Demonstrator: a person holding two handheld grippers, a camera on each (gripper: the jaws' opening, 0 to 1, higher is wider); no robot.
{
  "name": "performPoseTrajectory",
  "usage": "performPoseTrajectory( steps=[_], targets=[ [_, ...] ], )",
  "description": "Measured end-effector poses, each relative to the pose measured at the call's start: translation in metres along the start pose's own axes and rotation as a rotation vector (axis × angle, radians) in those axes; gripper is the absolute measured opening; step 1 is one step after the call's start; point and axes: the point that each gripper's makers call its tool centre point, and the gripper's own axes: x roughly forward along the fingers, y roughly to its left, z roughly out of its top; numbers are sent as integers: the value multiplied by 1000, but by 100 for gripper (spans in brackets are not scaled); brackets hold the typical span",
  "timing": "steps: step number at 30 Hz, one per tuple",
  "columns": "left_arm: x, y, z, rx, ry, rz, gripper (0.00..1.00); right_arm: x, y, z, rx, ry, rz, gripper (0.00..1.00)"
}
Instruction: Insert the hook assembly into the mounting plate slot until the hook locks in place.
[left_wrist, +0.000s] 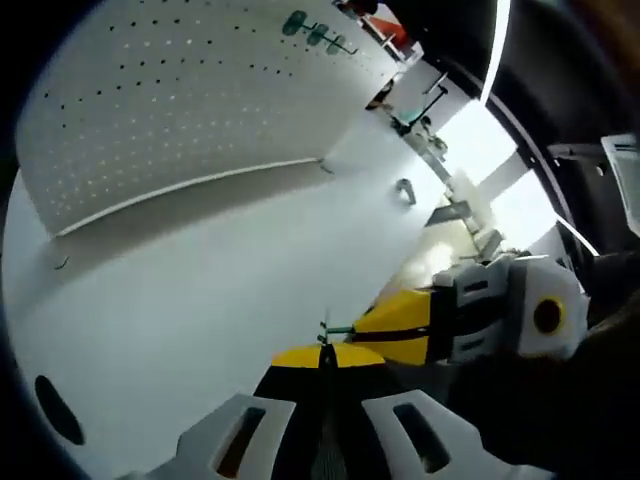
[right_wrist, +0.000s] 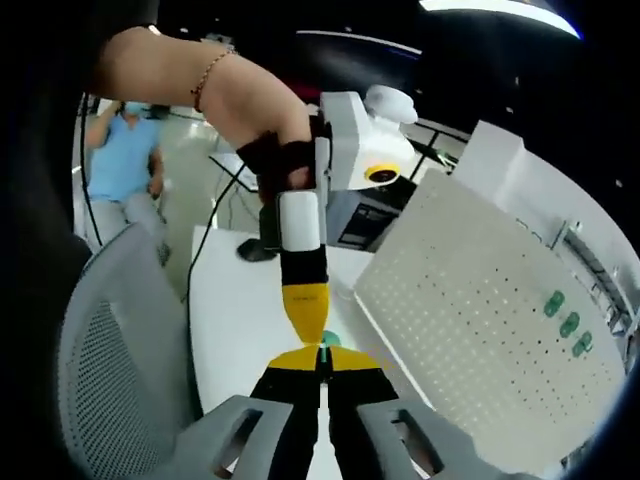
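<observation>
Table (left_wrist: 200, 300): white, under both my grippers.
Pegboard (left_wrist: 170, 100): white mounting plate, perforated, leaning upright at the table's far side; green hooks (right_wrist: 568, 324) already on it.
My left gripper (left_wrist: 325, 358): jaws pressed together on the hook assembly.
My right gripper (right_wrist: 322, 360): jaws together, pinching the same piece.
Hook assembly (left_wrist: 335, 330): small, green, between both tips, well apart from the pegboard.

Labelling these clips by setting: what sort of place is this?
Probably an office or lab workspace: a white table with a white pegboard standing on it, a mesh office chair beside it, and a seated person among other desks behind.
</observation>
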Motion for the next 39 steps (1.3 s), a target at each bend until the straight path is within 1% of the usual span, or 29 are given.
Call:
performPoseTrajectory(
  steps=[2, 4, 6, 7, 9, 10, 11, 12, 13, 14, 15, 16, 18, 21, 22, 24, 25, 26, 27, 28, 29, 30, 32, 33, 35, 36, 37, 38, 39],
  targets=[
    [0, 1, 8, 43, -52, 3, 2, 1, -5, -1, 61, -2, -8, 0],
    [0, 0, 9, 52, -66, 1, 2, 1, -12, -3, 125, -2, -21, 0],
    [1, 1, 15, 92, -113, 0, 3, 1, -19, -6, 199, 4, -31, 0],
    [0, 2, 17, 110, -128, 9, 3, 1, -22, -9, 213, 14, -36, 0],
    [-4, 4, 26, 190, -184, 44, 5, 1, -29, -14, 214, 31, -51, 0],
    [-6, 8, 28, 209, -204, 78, 7, -1, -32, -17, 225, 39, -60, 0],
    [-7, 9, 30, 226, -219, 87, 13, -2, -35, -19, 248, 40, -68, 0],
    [-8, 9, 31, 220, -232, 92, 19, -4, -39, -22, 300, 36, -82, 0],
    [-9, 12, 34, 217, -252, 111, 27, -5, -42, -24, 328, 34, -90, 0],
    [-10, 13, 38, 230, -278, 125, 39, -7, -47, -26, 360, 34, -105, 0],
    [-10, 11, 36, 230, -273, 122, 44, -8, -50, -28, 388, 27, -114, 0],
    [-10, 11, 36, 230, -273, 123, 47, -10, -55, -29, 468, 11, -128, 0],
    [-10, 9, 38, 240, -285, 121, 46, -13, -65, -34, 566, -4, -157, 0],
    [-9, 4, 40, 236, -310, 116, 46, -17, -75, -38, 637, -20, -187, 0],
    [-8, 3, 41, 239, -315, 114, 46, -19, -78, -37, 629, -21, -190, 0],
    [-6, 0, 41, 243, -322, 113, 45, -22, -82, -32, 683, -52, -201, 0],
    [-6, -2, 42, 253, -333, 115, 42, -23, -85, -28, 725, -76, -201, 0],
    [-8, -3, 46, 277, -365, 121, 34, -24, -87, -27, 746, -86, -206, 0],
    [-8, -4, 47, 283, -377, 116, 28, -24, -87, -27, 740, -82, -206, 0],
    [-9, -6, 46, 261, -379, 106, 25, -25, -88, -24, 731, -83, -206, 0],
    [-10, -6, 49, 237, -402, 105, 27, -25, -88, -19, 759, -105, -209, 0],
    [-12, -6, 56, 221, -449, 107, 31, -25, -88, -15, 805, -129, -203, 0],
    [-10, -6, 56, 170, -454, 94, 38, -25, -87, -9, 887, -171, -195, 0],
    [-10, -6, 56, 178, -454, 96, 37, -25, -87, -7, 891, -174, -194, 0],
    [-10, -5, 57, 190, -464, 108, 30, -25, -84, 0, 890, -185, -188, 0],
    [-12, -6, 60, 206, -487, 116, 24, -24, -83, 5, 892, -195, -184, 0],
    [-14, -8, 63, 207, -514, 107, 18, -24, -82, 8, 891, -201, -178, 0],
    [-15, -10, 64, 181, -523, 87, 13, -24, -81, 12, 896, -209, -173, 0],
    [-16, -8, 65, 130, -534, 75, 12, -23, -80, 16, 891, -214, -171, 0]
  ],
)
